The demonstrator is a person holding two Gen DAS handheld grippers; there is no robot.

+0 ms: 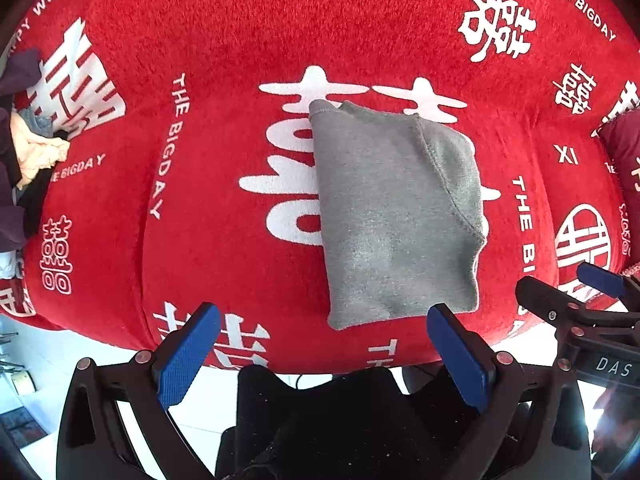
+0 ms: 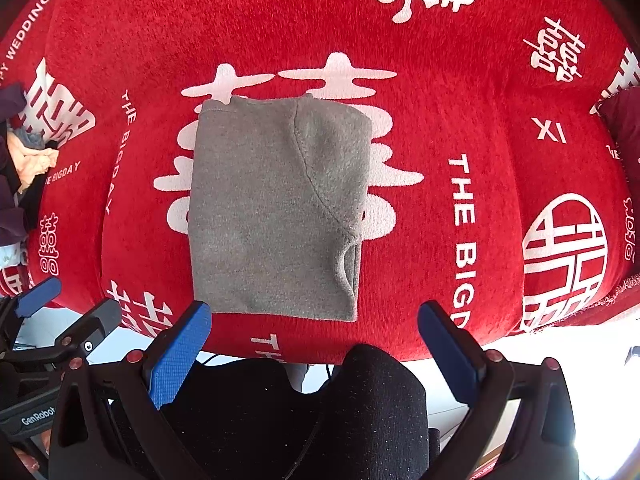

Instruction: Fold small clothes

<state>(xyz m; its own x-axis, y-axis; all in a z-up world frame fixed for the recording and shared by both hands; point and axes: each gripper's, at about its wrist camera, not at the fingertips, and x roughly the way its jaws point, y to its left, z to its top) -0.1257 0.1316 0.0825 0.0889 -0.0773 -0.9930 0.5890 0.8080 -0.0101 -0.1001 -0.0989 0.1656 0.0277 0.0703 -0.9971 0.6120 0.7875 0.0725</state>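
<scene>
A small grey fleece garment (image 1: 394, 216) lies folded into a compact rectangle on the red blanket (image 1: 240, 40); it also shows in the right wrist view (image 2: 276, 208). My left gripper (image 1: 320, 320) is open and empty, held back just short of the garment's near edge. My right gripper (image 2: 314, 314) is open and empty too, its blue fingers (image 2: 180, 352) either side of the garment's near edge without touching it. The right gripper shows at the right edge of the left wrist view (image 1: 576, 292), and the left gripper at the left edge of the right wrist view (image 2: 60, 312).
A pile of other clothes (image 1: 24, 152) lies at the blanket's left edge, also in the right wrist view (image 2: 24, 160). A dark red cushion (image 1: 624, 148) sits at the far right. The blanket's front edge (image 1: 320, 364) drops to a white floor. Dark trouser legs (image 2: 360, 412) are below.
</scene>
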